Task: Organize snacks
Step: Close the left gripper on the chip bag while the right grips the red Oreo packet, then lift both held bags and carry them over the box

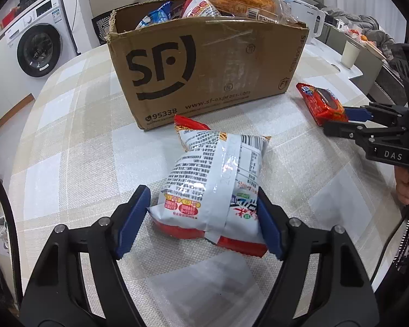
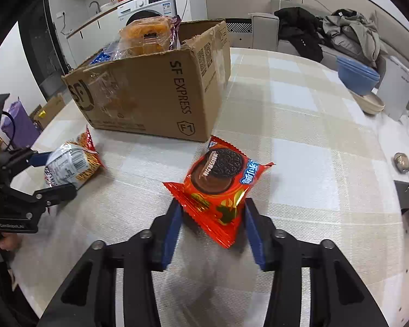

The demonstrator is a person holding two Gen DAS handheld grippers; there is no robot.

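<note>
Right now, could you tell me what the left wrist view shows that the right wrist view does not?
Left wrist only: the printed back of the noodle snack bag and a white cup.

Right wrist only: the Oreo picture on the red cookie packet, blue bowls, and a gap beside each blue pad.

Both: the SF Express box stuffed with snacks, on the checked tablecloth.

Two close downward wrist views, shared box [image 1: 204,68]

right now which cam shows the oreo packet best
The right wrist view: the oreo packet lies face up, centred between that gripper's fingers. The left wrist view shows it small and foreshortened at the right edge.
</note>
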